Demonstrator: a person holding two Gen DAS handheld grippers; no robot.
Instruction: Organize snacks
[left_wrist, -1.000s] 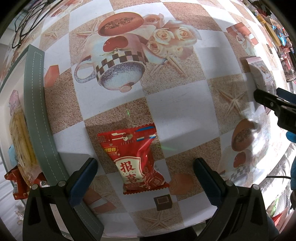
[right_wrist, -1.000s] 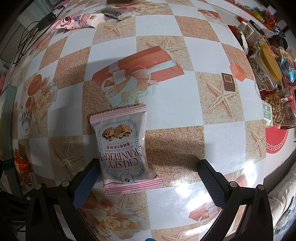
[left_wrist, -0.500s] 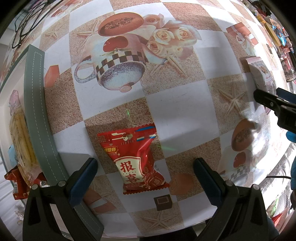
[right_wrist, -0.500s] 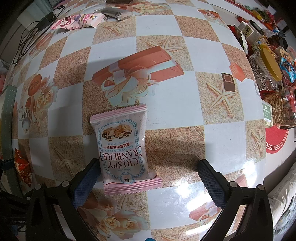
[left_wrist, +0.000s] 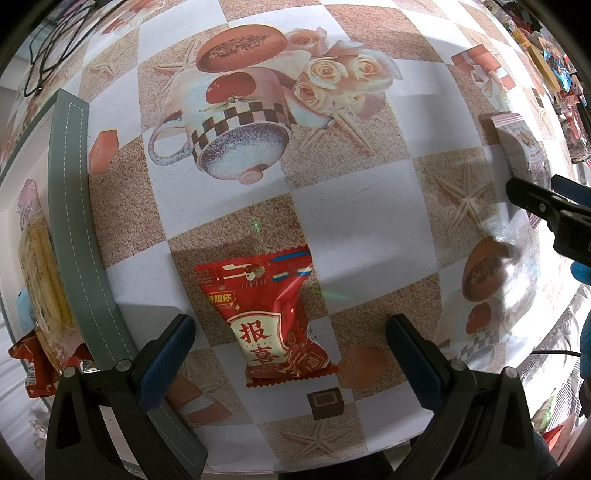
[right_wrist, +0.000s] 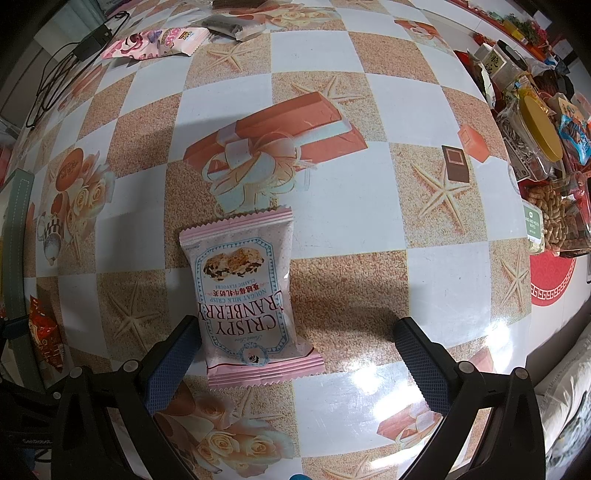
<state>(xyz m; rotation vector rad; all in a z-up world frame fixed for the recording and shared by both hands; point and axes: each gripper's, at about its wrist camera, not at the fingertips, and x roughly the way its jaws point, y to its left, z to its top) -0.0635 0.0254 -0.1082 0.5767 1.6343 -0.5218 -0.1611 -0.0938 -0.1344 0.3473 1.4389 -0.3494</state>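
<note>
So both grippers are parked low over the table with their jaws spread wide and nothing in them. The left gripper has a red snack packet lying flat between its fingers, a bit closer to the left finger, and the right gripper has a pink cranberry crisp packet in the same kind of spot, its near corner just beside the left fingertip. Off to the left there's a grey-rimmed tray with a few snacks already in it, so my guess is that's where these two are headed. What worries me: both packets are puffy, slippery foil pillows lying flat on a glossy tablecloth. If the jaws close from this height they could just skate over the top or squirt the packet out sideways. And since neither packet is centred, one finger would hit first and shove it instead of pinching it. The pink one looks especially likely to spin. Squeeze too hard and the crisps inside probably get crushed. Also the red one sits near the table's front edge, so a bad nudge could send it off.
</note>
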